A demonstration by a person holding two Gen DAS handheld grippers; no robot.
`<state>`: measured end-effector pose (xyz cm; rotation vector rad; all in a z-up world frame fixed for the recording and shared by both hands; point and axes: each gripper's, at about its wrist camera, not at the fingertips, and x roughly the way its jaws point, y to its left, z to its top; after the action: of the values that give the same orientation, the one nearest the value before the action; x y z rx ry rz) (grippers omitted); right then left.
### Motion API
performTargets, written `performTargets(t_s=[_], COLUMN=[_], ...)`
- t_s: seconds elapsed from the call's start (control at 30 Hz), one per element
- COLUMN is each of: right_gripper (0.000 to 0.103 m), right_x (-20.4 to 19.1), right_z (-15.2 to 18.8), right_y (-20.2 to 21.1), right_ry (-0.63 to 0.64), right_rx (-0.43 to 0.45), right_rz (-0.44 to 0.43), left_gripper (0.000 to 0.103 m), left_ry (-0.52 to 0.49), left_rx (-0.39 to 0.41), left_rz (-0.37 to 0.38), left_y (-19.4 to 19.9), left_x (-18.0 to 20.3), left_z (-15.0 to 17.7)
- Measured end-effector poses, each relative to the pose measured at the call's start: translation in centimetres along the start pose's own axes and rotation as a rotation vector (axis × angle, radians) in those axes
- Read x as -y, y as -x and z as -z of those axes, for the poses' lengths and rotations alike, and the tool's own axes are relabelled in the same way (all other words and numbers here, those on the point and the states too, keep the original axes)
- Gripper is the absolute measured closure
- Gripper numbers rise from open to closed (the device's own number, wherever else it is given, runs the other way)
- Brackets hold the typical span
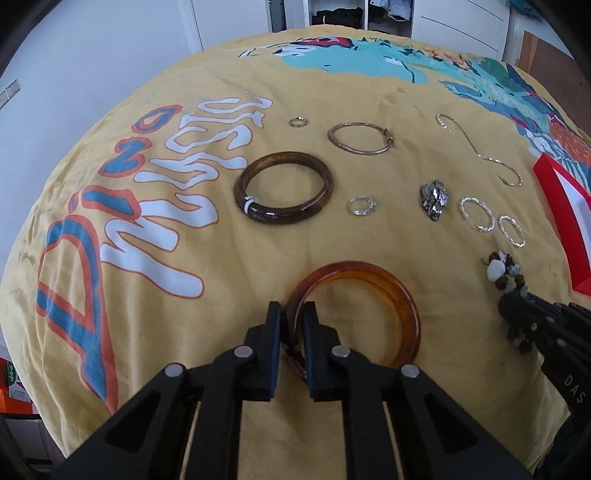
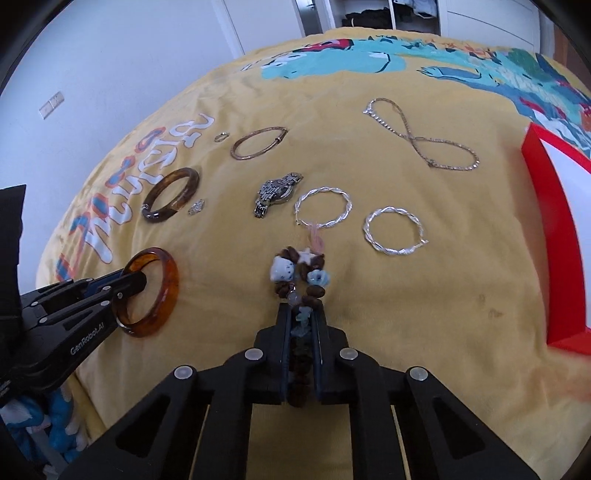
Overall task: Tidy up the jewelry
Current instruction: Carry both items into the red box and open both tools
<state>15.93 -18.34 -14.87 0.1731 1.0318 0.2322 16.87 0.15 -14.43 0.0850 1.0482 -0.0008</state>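
My left gripper [image 1: 293,308] is shut on the rim of an amber bangle [image 1: 402,295], also seen in the right wrist view [image 2: 166,291]. My right gripper [image 2: 301,314] is shut on a brown and blue beaded bracelet [image 2: 299,273], also seen in the left wrist view [image 1: 506,273]. On the yellow cloth [image 1: 221,277] lie a dark brown bangle [image 1: 284,186], a thin gold bangle [image 1: 360,138], a small ring [image 1: 297,122], a silver ring [image 1: 361,205], a watch [image 2: 275,194], two twisted silver hoops [image 2: 323,208] [image 2: 393,236] and a chain necklace [image 2: 424,136].
A red box with a white inside [image 2: 546,221] stands at the right edge of the cloth; it also shows in the left wrist view [image 1: 565,206]. White wardrobe doors and an open closet [image 1: 343,14] stand behind the bed.
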Motion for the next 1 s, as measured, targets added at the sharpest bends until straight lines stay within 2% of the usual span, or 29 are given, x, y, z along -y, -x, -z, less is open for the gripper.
performTargets(t_s=[0.23, 0.43, 0.6, 0.7, 0.83, 1.0], right_gripper=[0.093, 0.093, 0.093, 0.093, 0.093, 0.093], right_x=[-0.6, 1.5, 6.4, 10.7, 16.2, 21.9], right_z=[0.7, 1.2, 0.3, -0.4, -0.7, -0.1], right_y=[5.1, 10.7, 14.5, 15.9, 16.1, 14.4], right_ry=[0.006, -0.005, -0.051, -0.089, -0.138, -0.204], right_rx=[0.079, 0.181, 0.266, 0.295, 0.293, 0.245], right_rz=[-0.033, -0.016, 0.062, 0.134, 0.228, 0.297], left_gripper=[0.094, 0.094, 0.094, 0.094, 0.094, 0.094], left_ry=[-0.006, -0.043, -0.106, -0.157, -0.228, -0.304], left_rx=[0.054, 0.107, 0.133, 0.141, 0.142, 0.119], left_rz=[-0.007, 0.049, 0.137, 0.198, 0.258, 0.305], left_y=[3.8, 7.5, 9.5, 9.9, 9.4, 7.5], left_x=[0.7, 3.6, 8.9, 13.6, 19.9, 26.8], left_z=[0.0, -1.0, -2.9, -4.4, -6.0, -7.0])
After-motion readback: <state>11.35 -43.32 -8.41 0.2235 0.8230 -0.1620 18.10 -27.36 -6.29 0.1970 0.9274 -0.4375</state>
